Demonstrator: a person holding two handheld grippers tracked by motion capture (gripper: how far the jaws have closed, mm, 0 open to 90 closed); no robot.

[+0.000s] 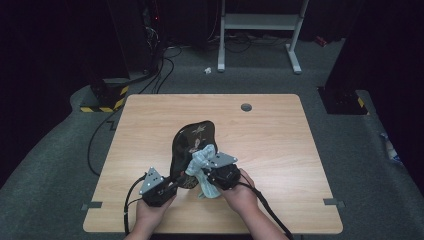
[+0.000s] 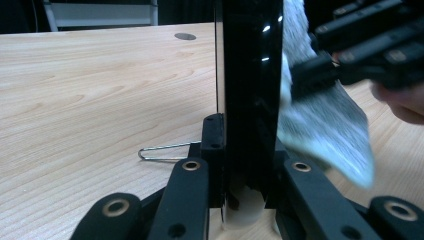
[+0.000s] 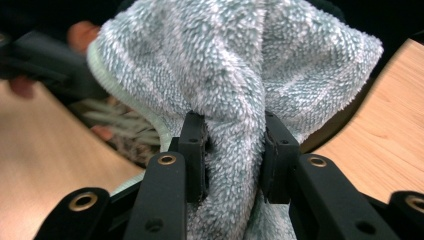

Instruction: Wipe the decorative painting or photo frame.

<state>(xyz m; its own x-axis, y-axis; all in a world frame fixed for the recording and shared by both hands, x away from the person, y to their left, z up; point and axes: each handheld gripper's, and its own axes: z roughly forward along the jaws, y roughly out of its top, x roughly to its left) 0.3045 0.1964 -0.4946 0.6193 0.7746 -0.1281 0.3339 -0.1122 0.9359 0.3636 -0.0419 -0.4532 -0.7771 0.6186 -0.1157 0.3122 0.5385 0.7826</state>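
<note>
Both forearms in from the bottom edge, left gripper [image 1: 172, 186] jaws clamped tight, right gripper [image 1: 207, 172] just beside it, jaws pinched closed, fingers wrapped round both bodies

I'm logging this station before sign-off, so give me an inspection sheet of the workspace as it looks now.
Surface: light wooden table, round grommet hole near the far edge.
Job's things: glossy black decorated plate held on edge; grey-green fluffy cloth against its face.
Clutter: thin wire stand beside the plate.
Grippers: left gripper shut on the plate's rim; right gripper shut on the cloth.
Cables: black cables trail from both grippers.
Surroundings: grey carpet, white frame, dark equipment with hazard striping.
</note>
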